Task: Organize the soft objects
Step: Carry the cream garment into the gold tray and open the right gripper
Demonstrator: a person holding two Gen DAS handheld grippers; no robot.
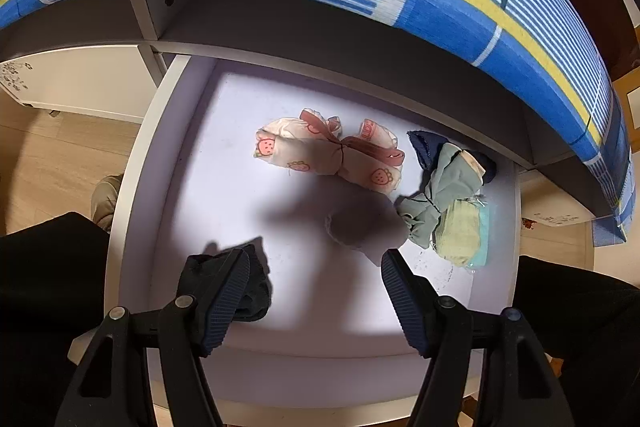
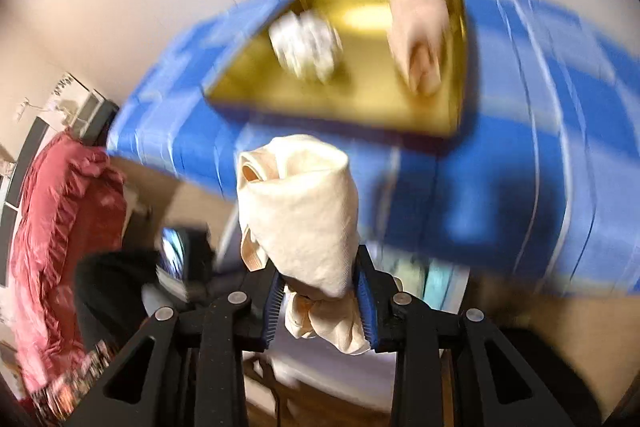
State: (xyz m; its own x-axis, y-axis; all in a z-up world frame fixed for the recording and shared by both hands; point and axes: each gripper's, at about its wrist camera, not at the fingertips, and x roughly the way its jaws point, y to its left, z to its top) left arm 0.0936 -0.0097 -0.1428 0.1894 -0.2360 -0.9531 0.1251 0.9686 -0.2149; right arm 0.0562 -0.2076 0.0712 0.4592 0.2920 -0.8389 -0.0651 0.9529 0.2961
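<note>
Left hand-held gripper (image 1: 316, 269) hangs wide open over the white drawer (image 1: 136, 163), a black sock (image 1: 256, 291) by its left finger. Further right lie the strawberry-print bundle (image 1: 328, 155) and green-yellow bundle (image 1: 448, 203). Right hand-held gripper (image 2: 320, 295) is clamped on a cream cloth roll (image 2: 304, 211) before a blurry gold tray (image 2: 360, 99).

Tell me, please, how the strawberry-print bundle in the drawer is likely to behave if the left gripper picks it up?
The strawberry-print bundle looks like thin cloth cinched at its middle, so it would probably hold together while both puffy ends sag. It likely weighs little. Lying flat in the drawer, it seems unlikely to roll.
</note>
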